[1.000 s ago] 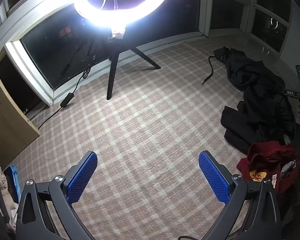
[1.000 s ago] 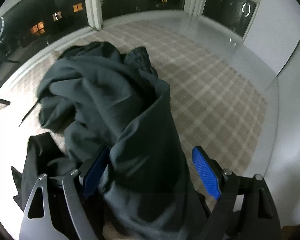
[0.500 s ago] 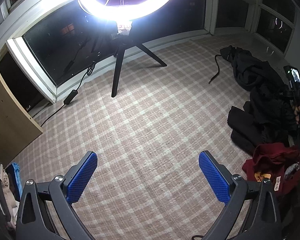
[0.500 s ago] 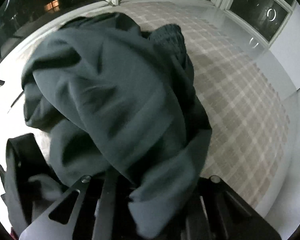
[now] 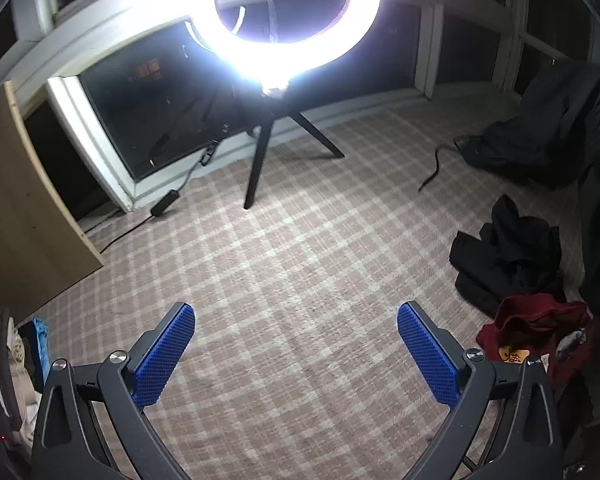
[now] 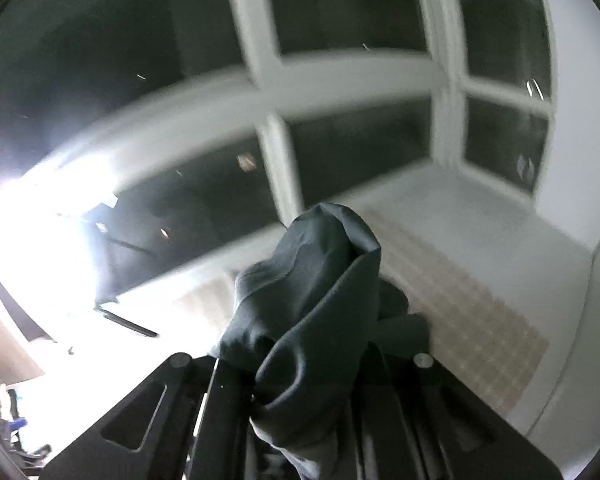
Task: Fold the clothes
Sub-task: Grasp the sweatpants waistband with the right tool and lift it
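**Right wrist view: dark garment pinched and raised, left tool waiting open**

Right wrist view shows the right gripper (image 6: 300, 364) closed on a bunched fold of dark grey-green soft cloth garment (image 6: 312, 292), which stands up between the black finger frames at lower centre of the frame. The blue pads are hidden by the fabric, so the grip reads from the cloth being wedged between frames drawn close together. Behind it the white-framed window (image 6: 272, 92) fills the upper frame and looks smeared, so the tool seems tilted up and in motion; holding the garment high likely lets it hang free of the floor so it can be spread.

Left wrist view shows the left gripper (image 5: 296, 344) with its blue ribbed pads wide apart and nothing between them, over bare beige checked carpet (image 5: 284, 248) at centre frame, a clear patch that would suit laying a garment flat. At the right edge lie a crumpled black garment (image 5: 508, 252) and, just below it, a rumpled dark red garment (image 5: 532, 324); more dark cloth (image 5: 556, 128) hangs or piles at upper right. None of these looks folded. A bright ring light on a black tripod (image 5: 284, 40) stands at upper centre, lighting the carpet.
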Action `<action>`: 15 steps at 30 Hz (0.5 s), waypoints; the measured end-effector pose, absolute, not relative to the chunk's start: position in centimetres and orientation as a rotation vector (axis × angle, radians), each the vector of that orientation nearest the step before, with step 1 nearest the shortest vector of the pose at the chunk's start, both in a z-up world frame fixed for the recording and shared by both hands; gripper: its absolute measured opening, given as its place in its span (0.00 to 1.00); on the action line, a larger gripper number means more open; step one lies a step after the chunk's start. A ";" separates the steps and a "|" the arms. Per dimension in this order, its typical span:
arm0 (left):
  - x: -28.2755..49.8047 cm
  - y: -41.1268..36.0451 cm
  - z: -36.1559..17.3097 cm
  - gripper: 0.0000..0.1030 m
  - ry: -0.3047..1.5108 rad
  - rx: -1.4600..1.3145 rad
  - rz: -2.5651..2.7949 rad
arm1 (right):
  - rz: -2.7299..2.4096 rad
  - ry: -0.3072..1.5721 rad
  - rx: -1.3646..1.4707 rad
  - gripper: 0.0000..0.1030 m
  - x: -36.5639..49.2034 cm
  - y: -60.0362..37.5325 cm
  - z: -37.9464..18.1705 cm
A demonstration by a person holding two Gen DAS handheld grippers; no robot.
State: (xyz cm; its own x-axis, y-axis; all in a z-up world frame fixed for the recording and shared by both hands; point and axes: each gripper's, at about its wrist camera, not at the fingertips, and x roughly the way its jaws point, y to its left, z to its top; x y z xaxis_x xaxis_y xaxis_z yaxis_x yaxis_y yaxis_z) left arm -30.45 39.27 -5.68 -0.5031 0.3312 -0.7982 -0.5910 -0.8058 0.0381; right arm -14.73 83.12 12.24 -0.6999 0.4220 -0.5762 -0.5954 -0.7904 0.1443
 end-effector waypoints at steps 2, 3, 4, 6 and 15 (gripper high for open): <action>-30.2 37.9 -4.9 0.99 0.388 -1.107 2.317 | 2.500 0.395 -0.659 0.07 -14.5 79.9 16.1; -30.0 37.0 -4.6 0.99 0.372 -1.096 2.327 | 2.533 0.375 -0.629 0.07 -14.5 78.3 18.0; -29.9 36.2 -4.2 0.99 0.357 -1.085 2.338 | 2.566 0.355 -0.599 0.07 -14.4 76.7 19.9; -29.7 34.2 -3.3 0.99 0.325 -1.063 2.365 | 2.627 0.310 -0.550 0.07 -14.1 73.4 23.0; -29.1 21.9 -0.8 0.99 0.196 -1.011 2.537 | 2.970 0.185 -0.517 0.07 -16.1 55.9 31.2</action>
